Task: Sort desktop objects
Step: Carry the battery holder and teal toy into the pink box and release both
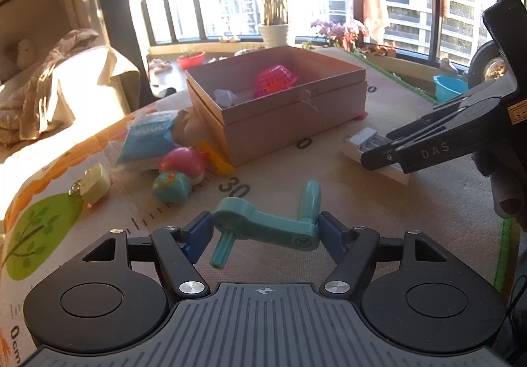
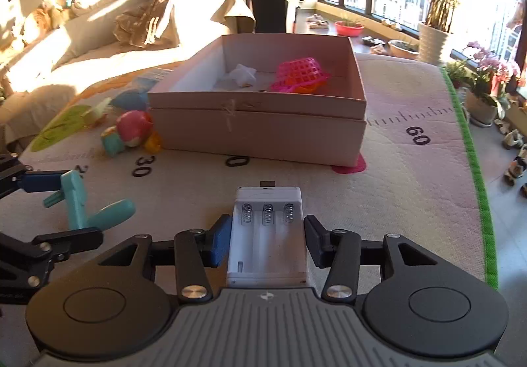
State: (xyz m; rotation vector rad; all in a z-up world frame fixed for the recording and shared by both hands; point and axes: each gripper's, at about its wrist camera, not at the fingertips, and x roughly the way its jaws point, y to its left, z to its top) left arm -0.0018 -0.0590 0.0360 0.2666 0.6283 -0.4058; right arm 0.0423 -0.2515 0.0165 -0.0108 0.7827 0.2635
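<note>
My left gripper (image 1: 265,232) is shut on a teal crank handle (image 1: 266,225), its pads touching both ends, a little above the mat. The crank also shows in the right wrist view (image 2: 79,202). My right gripper (image 2: 266,238) stands around a white battery holder (image 2: 267,235) lying on the mat; the left pad touches it, a small gap shows at the right pad. The holder also shows in the left wrist view (image 1: 365,143). An open cardboard box (image 2: 263,133) holds a pink basket (image 2: 301,74) and a white star (image 2: 243,74).
Left of the box lie a pink-and-teal toy (image 1: 179,169), a yellow piece (image 1: 215,158), a blue packet (image 1: 148,136) and a cream clip (image 1: 94,184). The mat's green edge (image 2: 474,153) runs at right. A sofa (image 2: 98,21) is behind; plant pots stand by the window.
</note>
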